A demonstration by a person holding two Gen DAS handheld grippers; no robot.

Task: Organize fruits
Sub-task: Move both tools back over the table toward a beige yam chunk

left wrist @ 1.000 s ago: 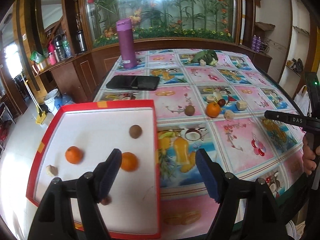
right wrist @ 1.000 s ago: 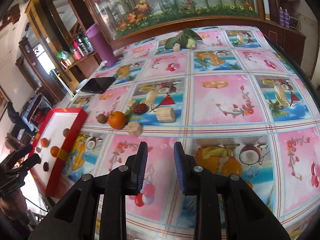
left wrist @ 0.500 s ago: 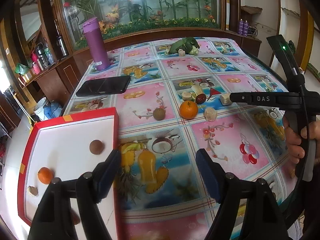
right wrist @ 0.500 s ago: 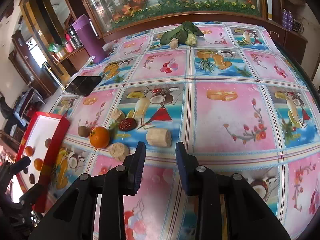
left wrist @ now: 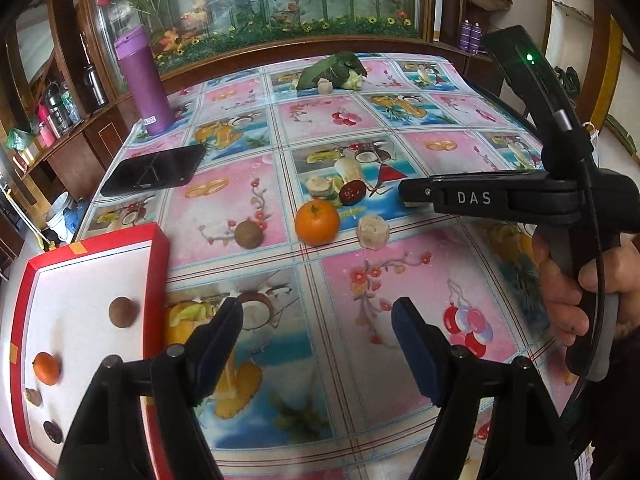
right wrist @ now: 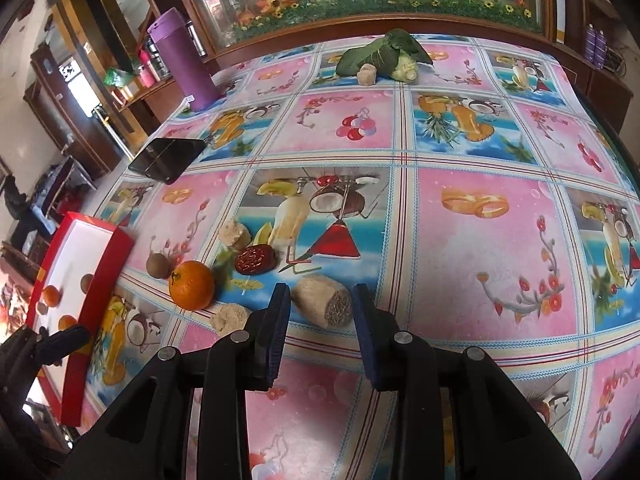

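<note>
A red-rimmed white tray (left wrist: 156,264) at the table's left holds an orange (left wrist: 46,367), a brown round fruit (left wrist: 123,311) and small dark pieces. On the cloth lie an orange (left wrist: 317,222), a brown fruit (left wrist: 248,234), a red date (right wrist: 256,259) and beige chunks (left wrist: 373,232). My left gripper (left wrist: 316,336) is open and empty above the cloth, right of the tray. My right gripper (right wrist: 320,316) is open, its jaws on either side of a beige cylindrical chunk (right wrist: 322,305). It also shows in the left wrist view (left wrist: 408,196).
A purple flask (left wrist: 144,84) and a black phone (left wrist: 154,169) sit at the far left of the table. Leafy greens (right wrist: 380,56) with a beige chunk lie at the far edge. A cabinet with a flower display stands behind the table.
My left gripper has swung right, off the tray and over the cloth. My right gripper has moved forward and opened wider around the beige cylindrical chunk.
</note>
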